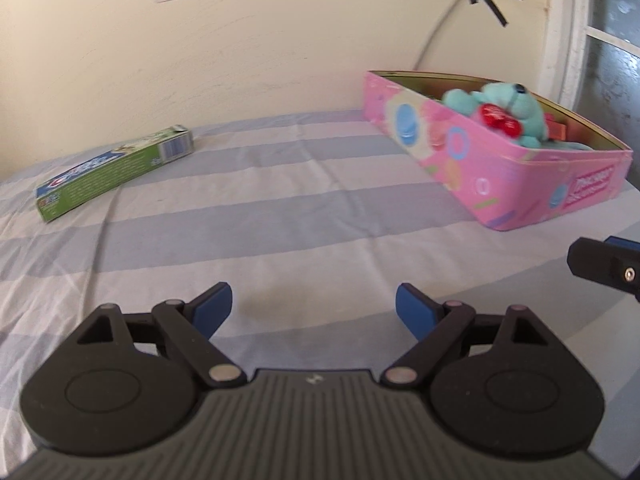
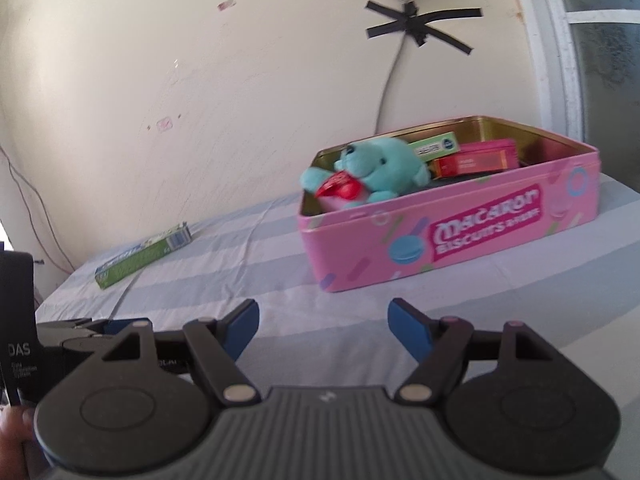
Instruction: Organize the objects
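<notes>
Both tools are seen spread wide with nothing held between the blue pads: the left tool (image 1: 314, 308) and the right tool (image 2: 323, 322) are kept low over the striped sheet (image 1: 280, 200), which seems to cover a bed.

One item is left outside the container. A green toothpaste box (image 1: 114, 170) is laid flat on the sheet at about 10 o'clock in the left wrist view, well apart from the pink biscuit tin (image 2: 460, 232), which is found at about 2 o'clock. In the tin a teal plush toy (image 2: 380, 168) with a red heart is already placed, beside a green carton (image 2: 434, 145), a pink box (image 2: 492, 148) and a red packet (image 2: 468, 165).

The step in hand is judged to be the fetching of the toothpaste box, most easily by the left tool. It is better gripped across its narrow width, near the middle of its length, so that it is not tipped when lifted. Because the cardboard is thin and one end flap looks open, only a gentle squeeze is advised. The sheet is soft and wrinkled, so the pads should be lowered carefully, otherwise cloth may be caught. Free room in the tin is seen at the far right end.
</notes>
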`<control>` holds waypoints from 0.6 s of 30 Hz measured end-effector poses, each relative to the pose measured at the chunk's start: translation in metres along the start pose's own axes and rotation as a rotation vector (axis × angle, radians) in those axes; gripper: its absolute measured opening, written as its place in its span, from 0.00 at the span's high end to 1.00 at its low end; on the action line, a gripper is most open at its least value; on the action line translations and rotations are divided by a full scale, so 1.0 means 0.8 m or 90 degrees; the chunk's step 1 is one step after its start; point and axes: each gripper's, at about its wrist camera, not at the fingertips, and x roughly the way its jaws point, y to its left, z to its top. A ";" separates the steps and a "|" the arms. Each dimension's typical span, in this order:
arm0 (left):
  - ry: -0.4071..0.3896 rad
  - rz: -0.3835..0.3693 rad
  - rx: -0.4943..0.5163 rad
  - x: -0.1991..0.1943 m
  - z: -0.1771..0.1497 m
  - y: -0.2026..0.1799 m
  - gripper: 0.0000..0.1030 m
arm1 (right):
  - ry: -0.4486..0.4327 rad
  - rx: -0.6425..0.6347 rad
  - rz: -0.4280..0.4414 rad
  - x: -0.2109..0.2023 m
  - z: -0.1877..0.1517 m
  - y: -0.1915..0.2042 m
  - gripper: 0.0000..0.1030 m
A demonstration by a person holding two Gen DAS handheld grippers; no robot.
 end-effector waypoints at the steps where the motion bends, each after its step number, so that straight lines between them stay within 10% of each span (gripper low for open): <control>1: 0.000 0.004 -0.003 0.001 0.000 0.005 0.12 | 0.004 -0.004 0.003 0.004 0.001 0.005 0.29; 18: 0.022 0.048 -0.051 0.018 0.006 0.089 0.12 | 0.093 -0.065 0.036 0.060 -0.021 0.063 0.29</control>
